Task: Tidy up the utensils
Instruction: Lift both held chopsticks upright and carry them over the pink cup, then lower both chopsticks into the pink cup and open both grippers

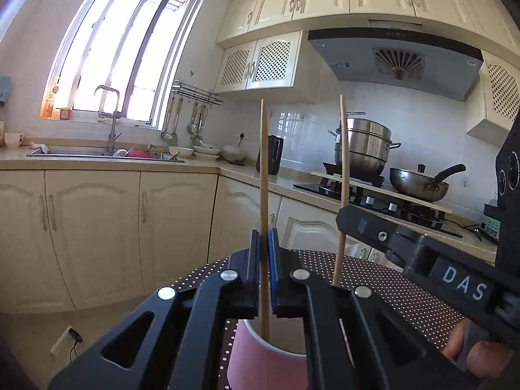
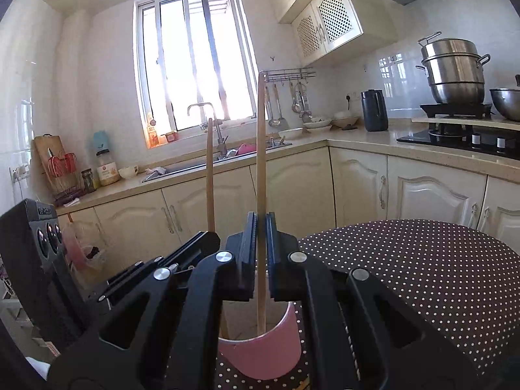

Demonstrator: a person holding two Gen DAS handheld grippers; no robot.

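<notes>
Left gripper: black two-finger tool, pointing roughly level with a slight downward tilt, jaws closed tight on an upright chopstick, a blue pad facing the stick on one side. Right gripper: same build, same near-level pose, jaws clamped on a second upright chopstick. The two tools sit just beside each other, each showing in the other's view. A fingertip wraps the right tool's handle.

A round table under a brown, white-dotted cloth carries a pink cup.
</notes>
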